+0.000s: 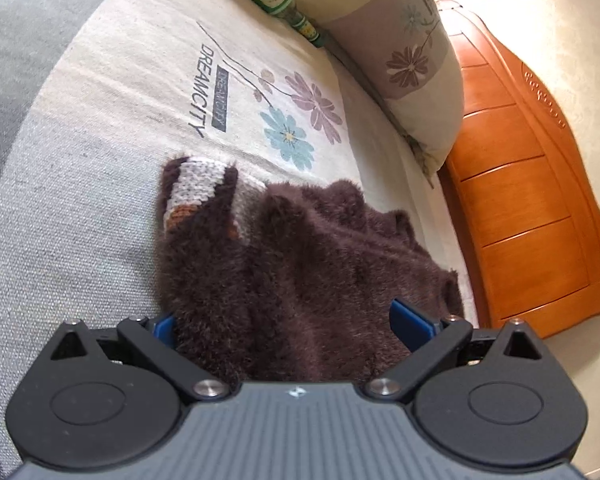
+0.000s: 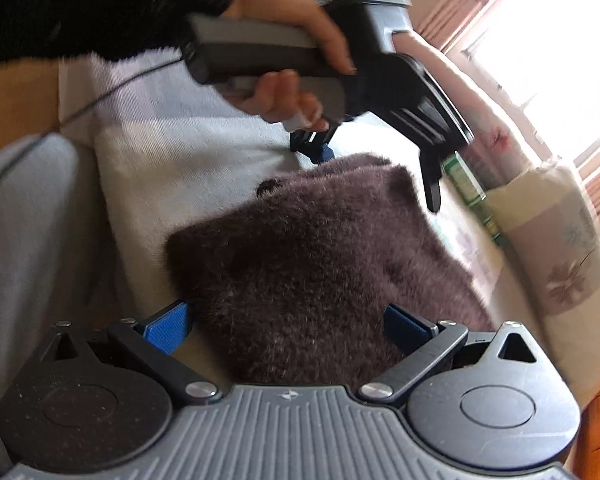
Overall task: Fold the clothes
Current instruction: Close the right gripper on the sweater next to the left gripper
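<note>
**Fuzzy brown sweater, both grippers wide open over it**

While the fluffy dark-brown knitted sweater [image 1: 296, 264] lies bunched on the cream bed sheet with the printed flowers [image 1: 148, 92], neither tool has a hold on it yet. In the left wrist view the left gripper [image 1: 284, 326] has its blue pads spread wide, with the fabric heaped up between them but not pinched. Same story in the right wrist view: the right gripper [image 2: 288, 326] stands apart, straddling the near edge of the sweater [image 2: 320, 264]. That view also catches the left gripper [image 2: 376, 176] from outside, held in the person's hand [image 2: 296, 52] over the far end of the pile, fingers spread.

My take on handling: it looks soft, floppy and light, so it will sag and slide off itself rather than hold any crease. The long pile probably gives the pads decent friction, but it's thick, so a shallow bite may only grab fuzz. One end shows a white and orange knit band [image 1: 196, 192], likely a cuff or hem, and that firmer edge seems the best spot to pinch. I'd take a deep grip on an edge at each side, then lift and spread.

A floral pillow [image 1: 412, 60] sits well apart by the orange wooden headboard [image 1: 532, 184].
</note>
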